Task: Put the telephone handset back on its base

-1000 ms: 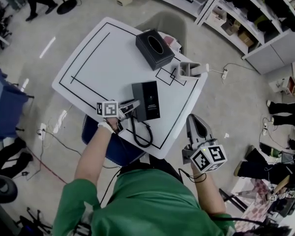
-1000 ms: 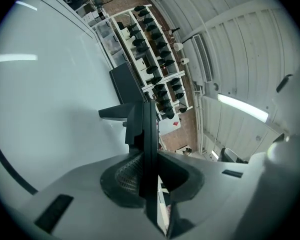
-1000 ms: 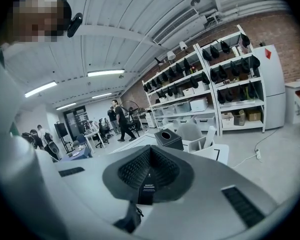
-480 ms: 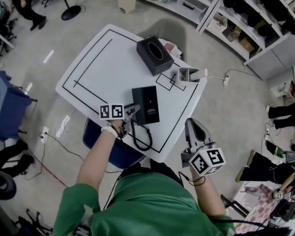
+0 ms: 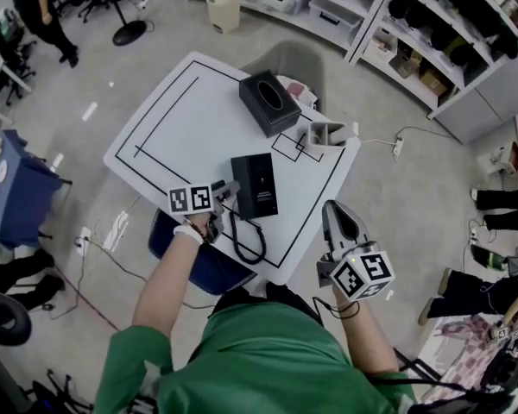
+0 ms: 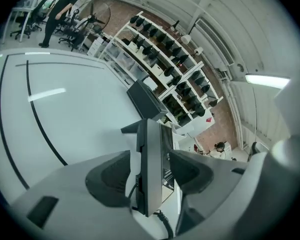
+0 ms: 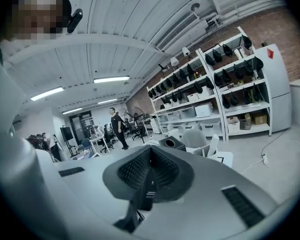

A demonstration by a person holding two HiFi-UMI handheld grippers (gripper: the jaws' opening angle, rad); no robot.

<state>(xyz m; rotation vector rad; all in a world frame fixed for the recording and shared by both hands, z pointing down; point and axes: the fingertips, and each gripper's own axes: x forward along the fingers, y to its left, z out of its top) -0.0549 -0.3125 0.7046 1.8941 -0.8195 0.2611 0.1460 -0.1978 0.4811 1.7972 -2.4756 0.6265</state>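
The black telephone base point(image 5: 261, 184) lies near the table's front edge, its coiled cord point(image 5: 246, 238) looping toward me. The handset point(image 5: 241, 185) lies along the base's left side. In the left gripper view the handset point(image 6: 151, 134) stands edge-on between the jaws, with a gap to each pad. My left gripper point(image 5: 227, 190) point(image 6: 150, 166) is at the phone's left side and its jaws are opening. My right gripper point(image 5: 337, 214) point(image 7: 150, 164) hovers off the table's front right edge, shut and empty, pointing toward the telephone point(image 7: 149, 190).
A black tissue box point(image 5: 271, 102) point(image 6: 147, 102) point(image 7: 171, 143) stands at the back of the white table point(image 5: 181, 119). A grey holder point(image 5: 328, 134) sits at the back right corner. Shelving point(image 5: 432, 33) lines the room behind. A blue bin point(image 5: 13, 188) stands left of the table.
My left gripper's jaws have spread apart, off the handset. The telephone and the right gripper have hardly moved.
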